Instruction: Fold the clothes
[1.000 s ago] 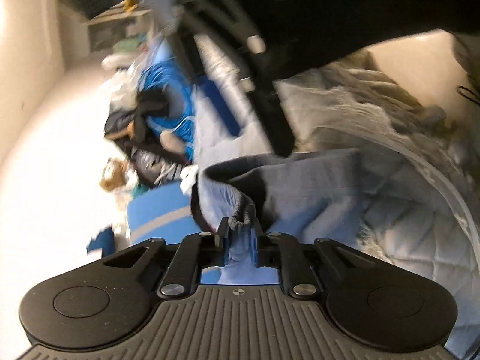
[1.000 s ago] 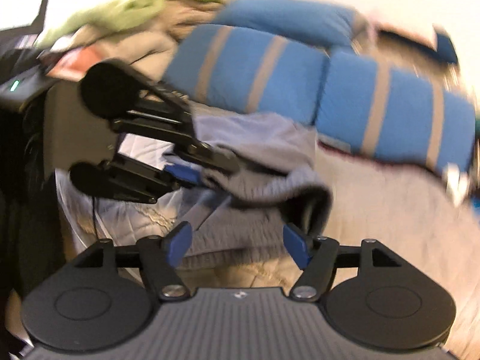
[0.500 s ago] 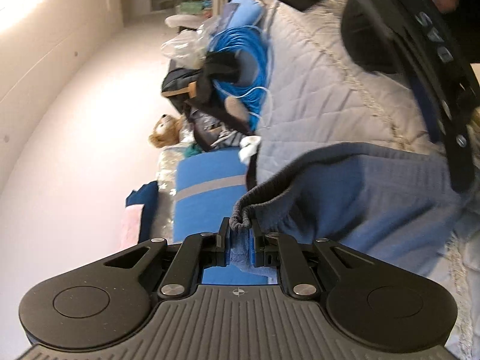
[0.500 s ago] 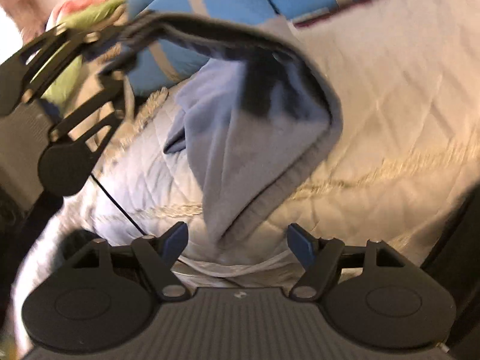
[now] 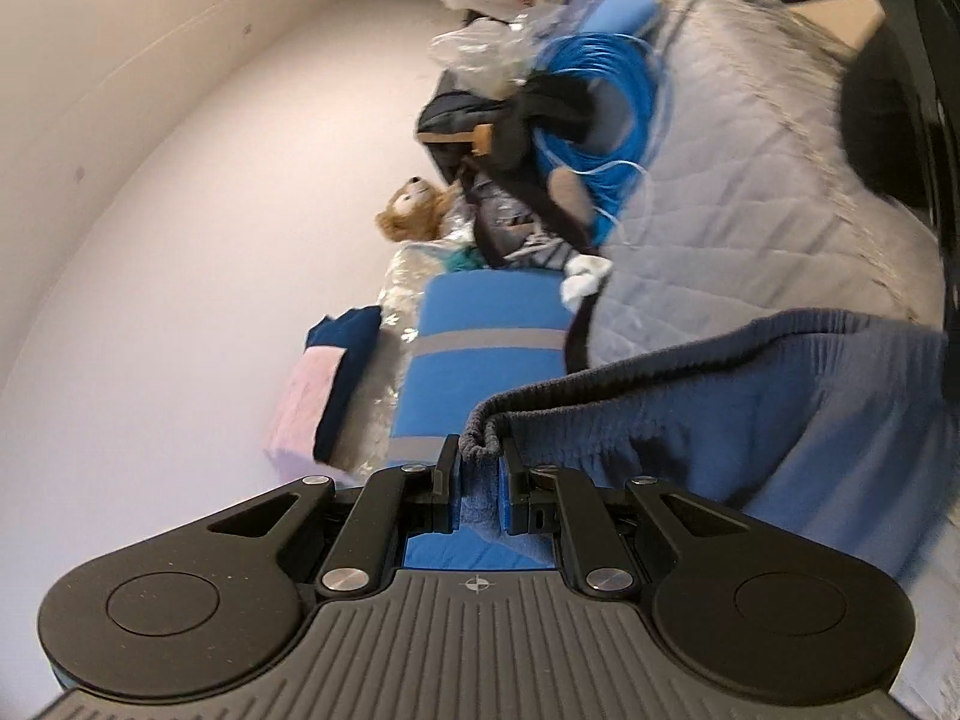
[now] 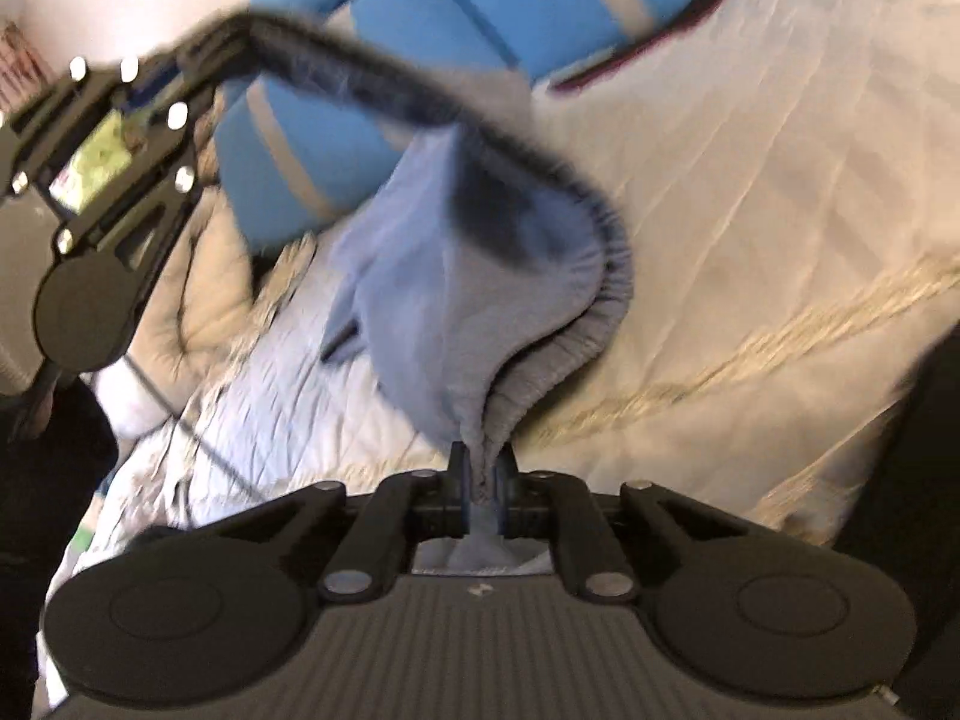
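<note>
Left gripper (image 5: 478,483) is pinching the elastic waistband of the blue-grey sweatpants (image 5: 780,420); right gripper (image 6: 480,489), jaws pressed together, is pinching the waistband further along. Garment is hanging between both above the quilted bedspread (image 6: 750,210), probably to stretch the waist flat for folding.

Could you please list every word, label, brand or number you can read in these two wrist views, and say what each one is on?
None can be read.
The left gripper carries only a small crosshair mark on its body, no lettering.
A faint mark on the right gripper body is too blurred to read.
</note>
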Demonstrator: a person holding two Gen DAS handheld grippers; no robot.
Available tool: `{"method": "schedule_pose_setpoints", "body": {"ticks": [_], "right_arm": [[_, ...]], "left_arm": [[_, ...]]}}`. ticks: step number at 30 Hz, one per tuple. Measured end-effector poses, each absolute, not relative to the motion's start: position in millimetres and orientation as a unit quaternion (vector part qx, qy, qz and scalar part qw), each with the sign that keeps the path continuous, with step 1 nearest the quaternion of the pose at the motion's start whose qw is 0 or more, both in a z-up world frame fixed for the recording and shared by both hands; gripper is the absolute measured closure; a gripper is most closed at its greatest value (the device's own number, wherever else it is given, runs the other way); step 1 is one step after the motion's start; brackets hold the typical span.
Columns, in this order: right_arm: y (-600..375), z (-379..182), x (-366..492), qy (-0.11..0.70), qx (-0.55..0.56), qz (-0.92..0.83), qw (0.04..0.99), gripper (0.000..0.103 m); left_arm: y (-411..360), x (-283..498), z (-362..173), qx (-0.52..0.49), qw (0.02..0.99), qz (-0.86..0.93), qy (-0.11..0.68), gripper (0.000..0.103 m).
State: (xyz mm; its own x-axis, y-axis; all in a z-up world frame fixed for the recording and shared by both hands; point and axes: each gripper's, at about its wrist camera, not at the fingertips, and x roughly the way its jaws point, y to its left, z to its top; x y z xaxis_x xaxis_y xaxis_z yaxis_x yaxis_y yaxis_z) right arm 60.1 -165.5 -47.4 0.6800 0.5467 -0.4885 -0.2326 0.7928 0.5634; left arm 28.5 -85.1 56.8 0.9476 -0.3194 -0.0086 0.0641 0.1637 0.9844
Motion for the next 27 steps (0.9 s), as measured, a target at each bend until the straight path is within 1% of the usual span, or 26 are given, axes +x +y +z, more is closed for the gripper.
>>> {"method": "schedule_pose_setpoints", "body": {"ticks": [5, 12, 16, 20, 27], "right_arm": [[-215, -17, 56, 0.307, 0.251, 0.165, 0.903, 0.103], [-283, 20, 48, 0.277, 0.248, 0.091, 0.924, 0.103], [-316, 36, 45, 0.248, 0.231, 0.042, 0.940, 0.103], [-356, 57, 43, 0.221, 0.232, 0.001, 0.947, 0.103], [-408, 99, 49, 0.175, 0.195, -0.056, 0.963, 0.103]], "left_arm": [[-99, 47, 93, 0.617, 0.767, -0.130, -0.115, 0.093], [-144, 89, 149, 0.598, 0.774, -0.150, -0.142, 0.092], [-178, 119, 168, 0.583, 0.781, -0.170, -0.144, 0.092], [-212, 148, 176, 0.584, 0.775, -0.190, -0.149, 0.092], [-258, 193, 201, 0.536, 0.806, -0.213, -0.130, 0.092]]}}
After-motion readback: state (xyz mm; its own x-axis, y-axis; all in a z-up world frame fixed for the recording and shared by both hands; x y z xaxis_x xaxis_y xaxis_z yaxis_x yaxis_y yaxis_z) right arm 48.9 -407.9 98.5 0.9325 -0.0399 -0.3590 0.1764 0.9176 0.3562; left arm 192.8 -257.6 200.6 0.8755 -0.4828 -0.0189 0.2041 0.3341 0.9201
